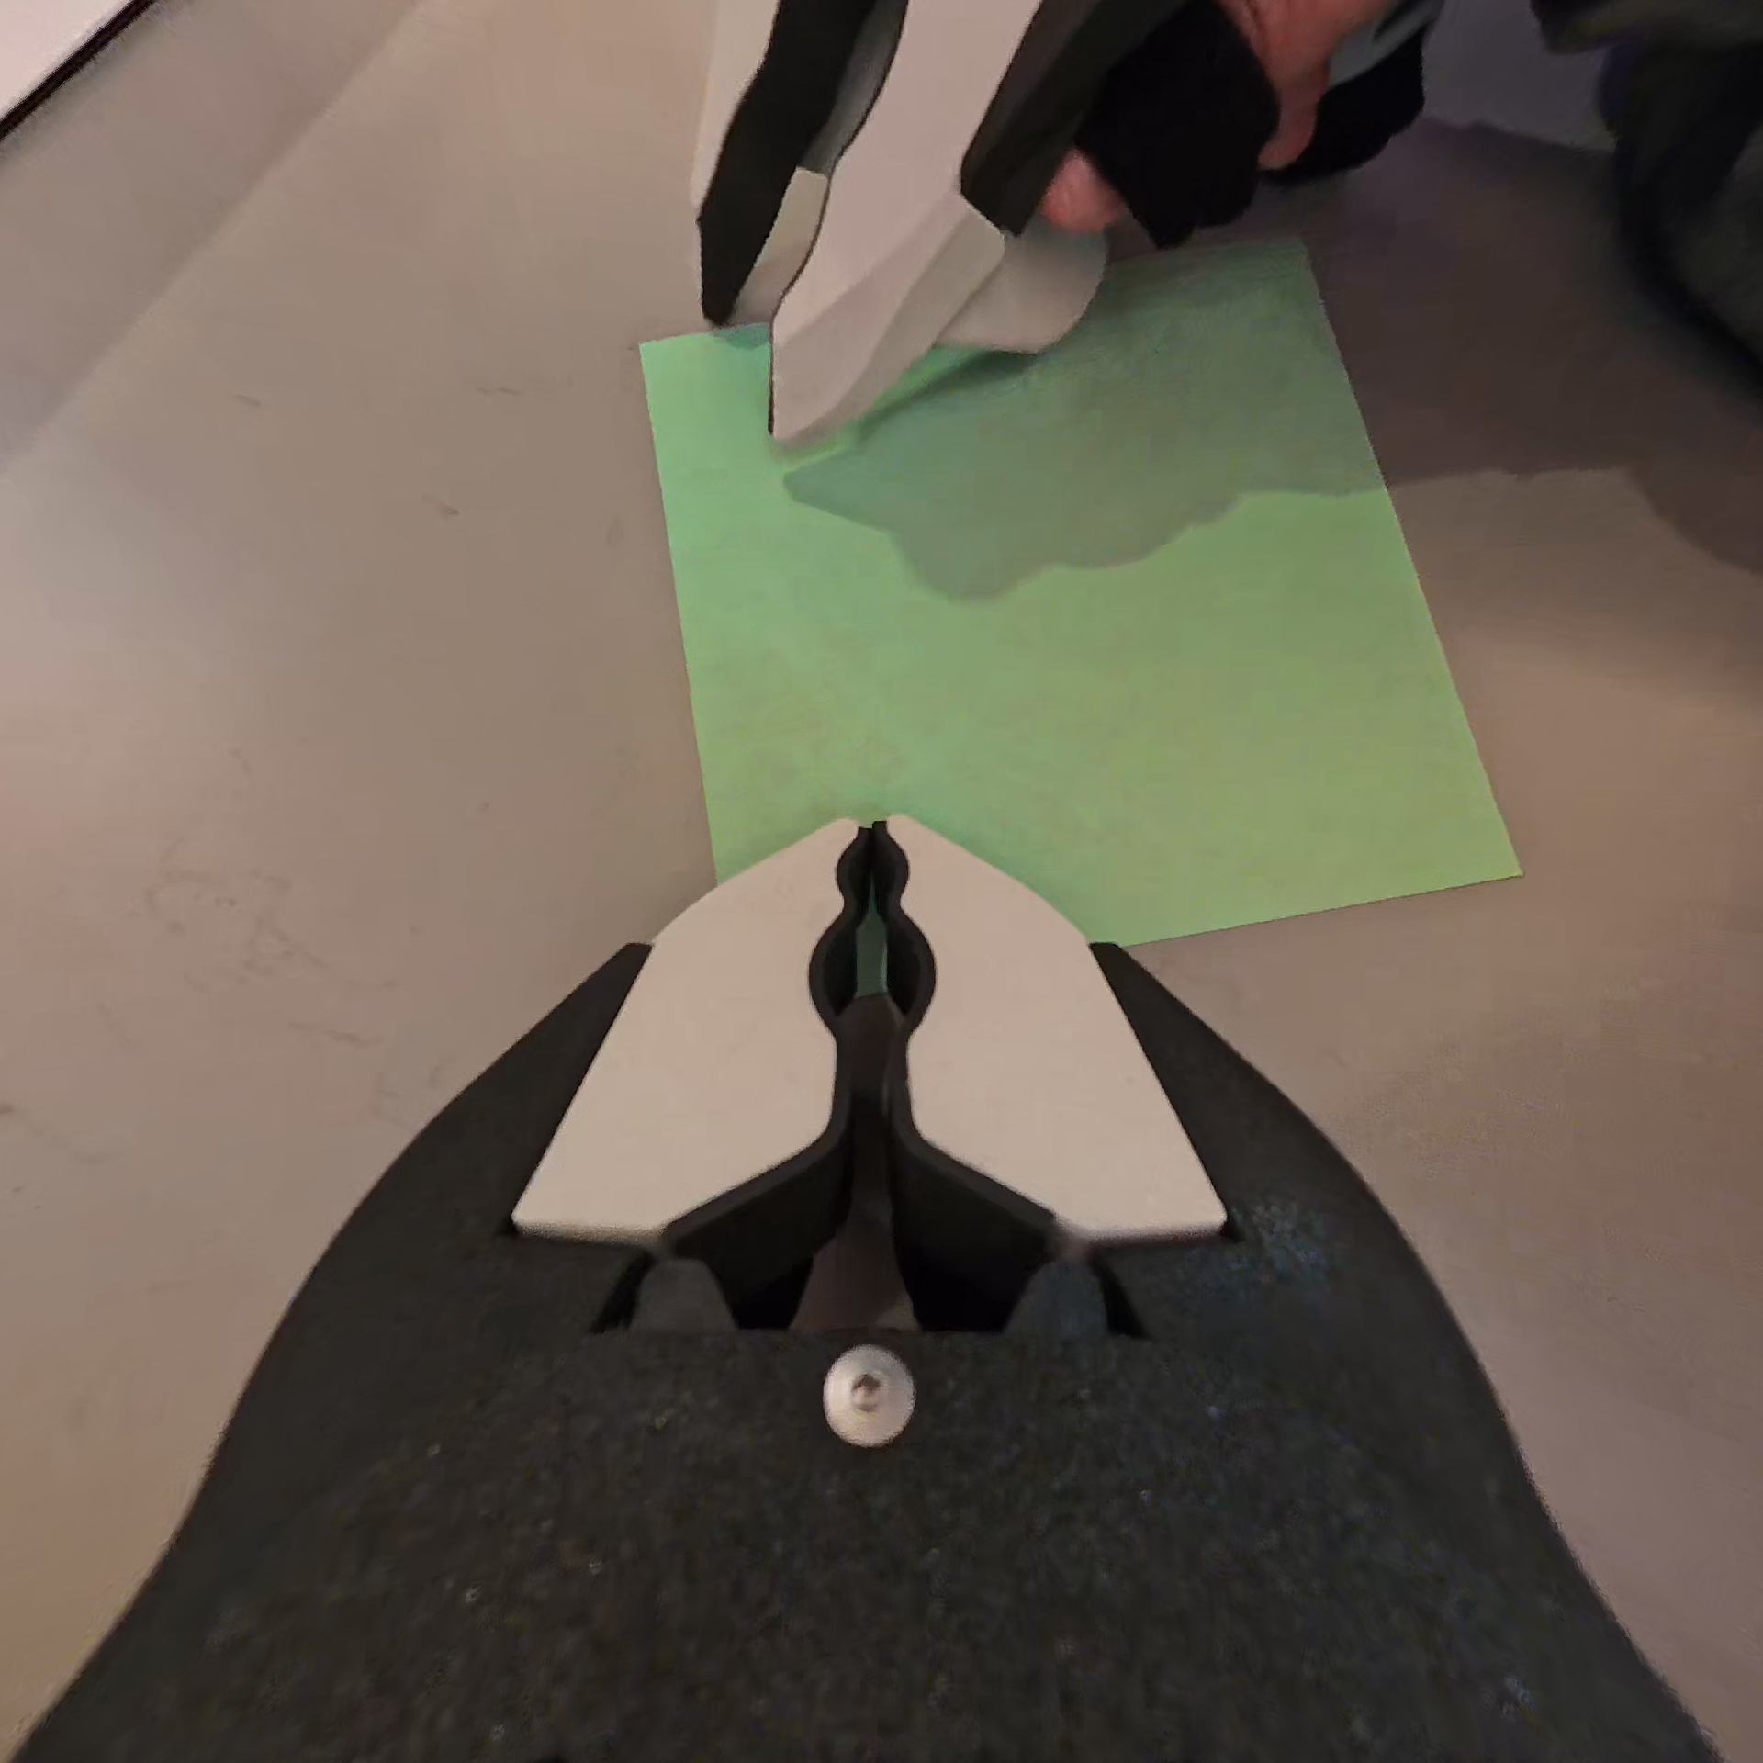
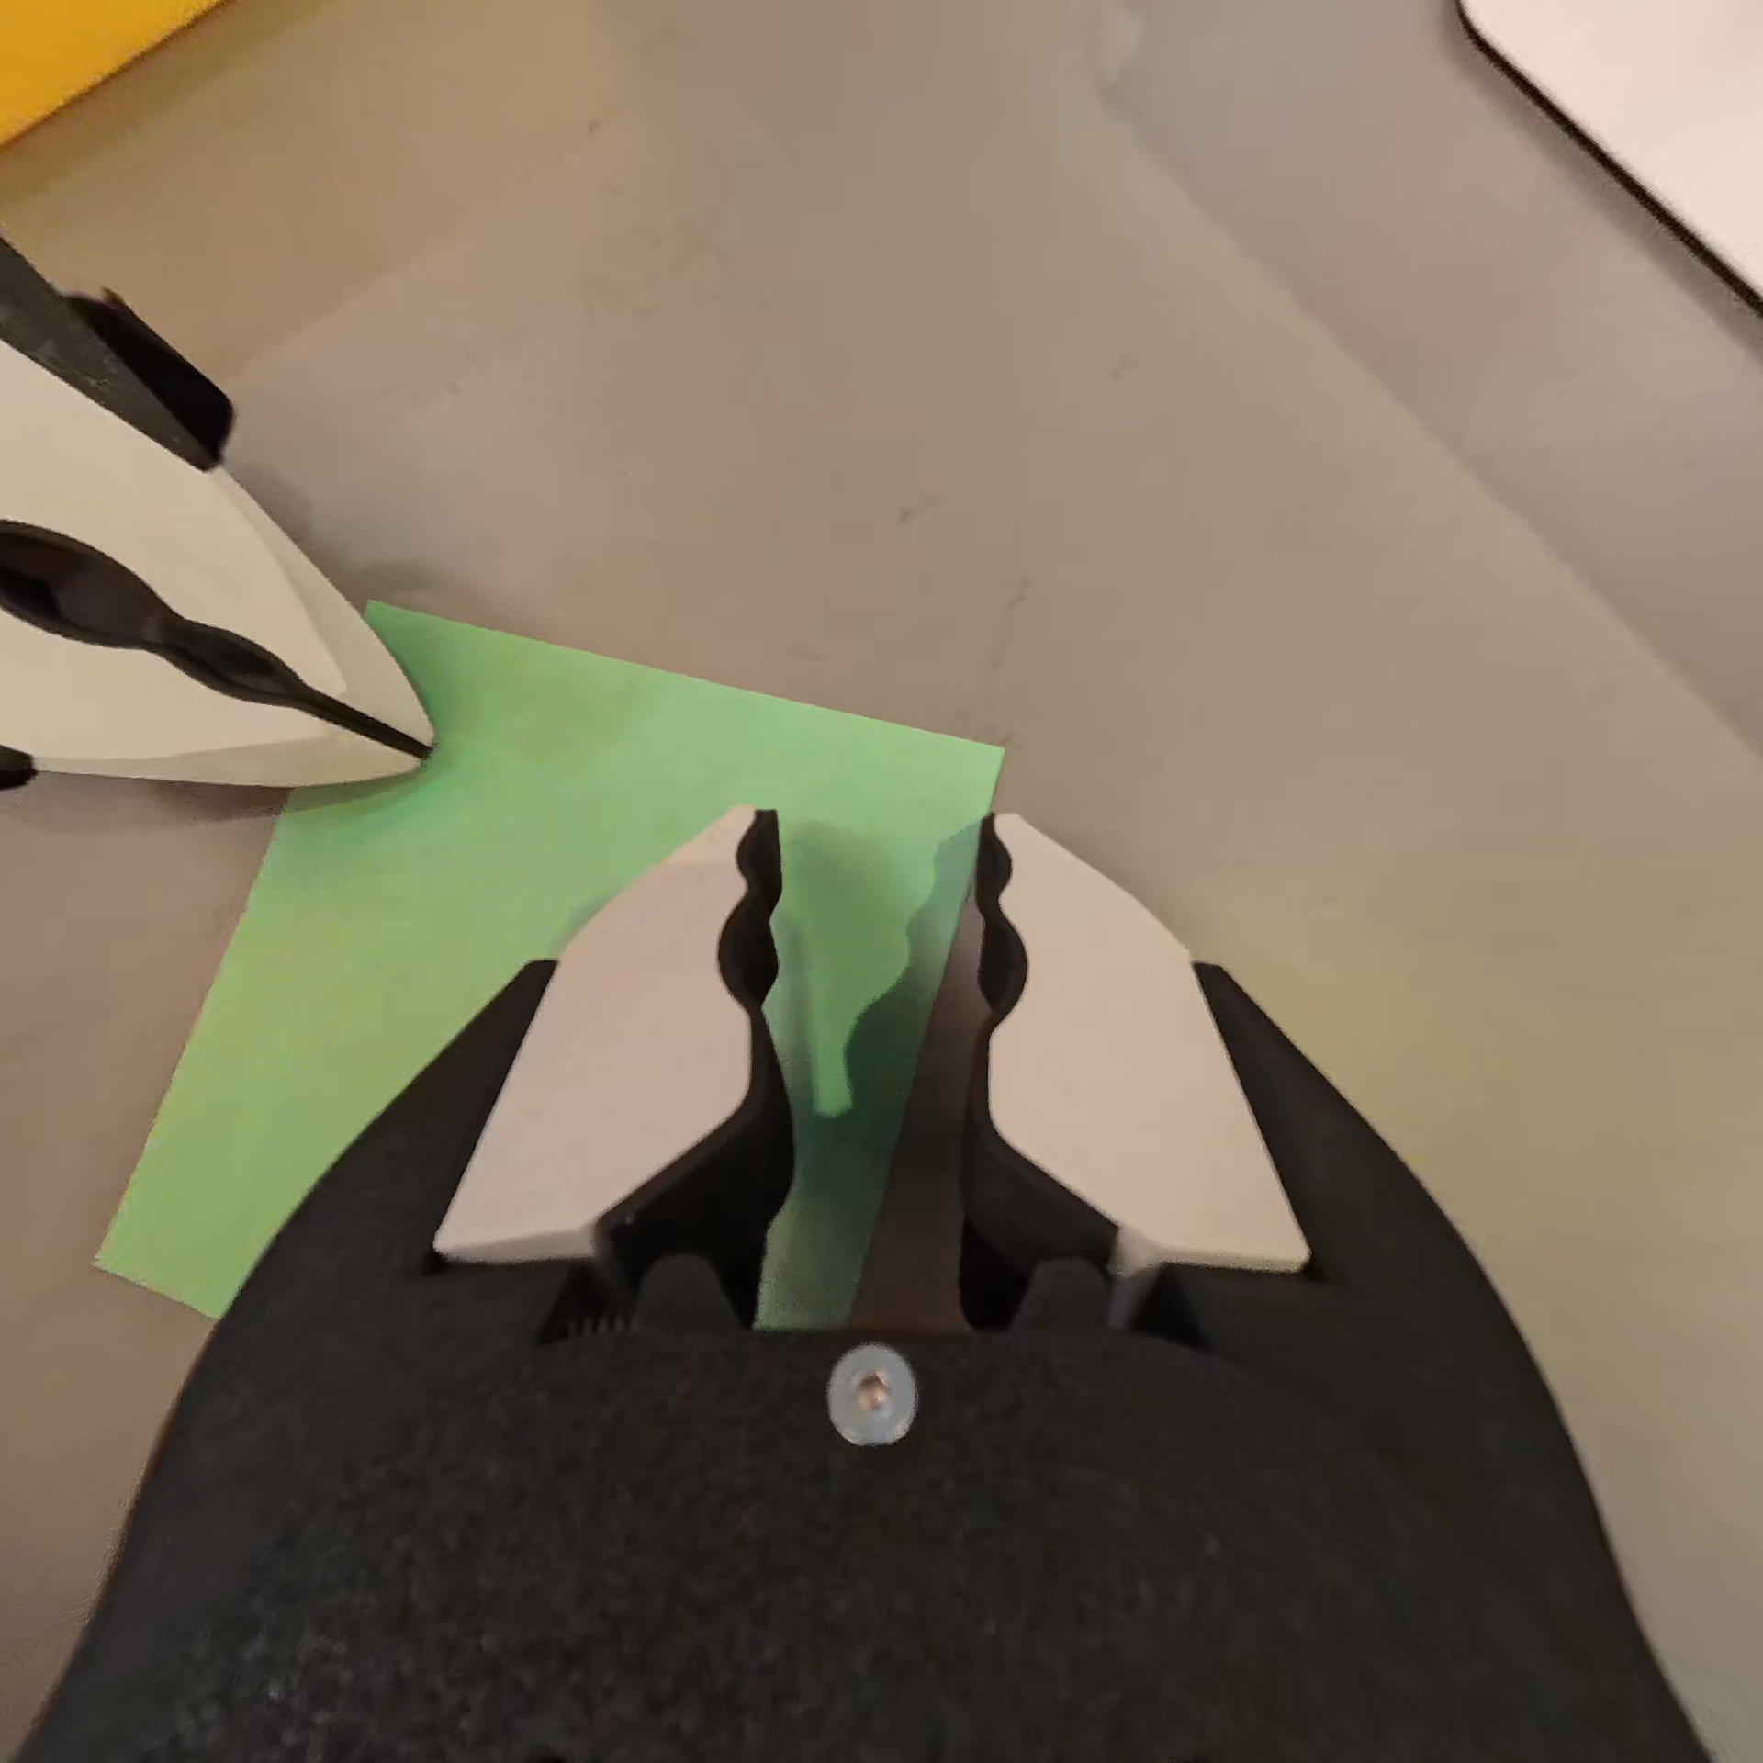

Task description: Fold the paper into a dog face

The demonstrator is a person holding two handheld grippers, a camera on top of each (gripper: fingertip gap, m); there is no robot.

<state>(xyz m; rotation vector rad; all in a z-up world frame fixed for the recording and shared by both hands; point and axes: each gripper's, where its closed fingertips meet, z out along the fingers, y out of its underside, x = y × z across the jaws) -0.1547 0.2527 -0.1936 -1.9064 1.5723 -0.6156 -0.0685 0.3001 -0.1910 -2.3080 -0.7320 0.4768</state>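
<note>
Green square paper [image 1: 1078,668] lies flat on the grey bench [image 1: 334,668]; left claw [image 1: 873,828], closed empty, touches its near edge; right claw [image 2: 878,830], apart, straddles the far corner.

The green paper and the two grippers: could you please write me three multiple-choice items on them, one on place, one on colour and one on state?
1. Where does the paper lie?
A. Flat on the table
B. Held up in the air
C. Inside a box

2. What colour is the paper?
A. Yellow
B. Green
C. Blue

3. How do the grippers stand?
A. Both open
B. Left gripper open, right gripper shut
C. Left gripper shut, right gripper open

Answers:
1. A, since the sheet lies flat and unfolded on the grey table, with all four corners down.
2. B, since both views show a light green sheet.
3. C, since the left wrist view shows its tips meeting at the paper's near edge, while the right wrist view shows a clear gap between its fingers over the paper.
</note>
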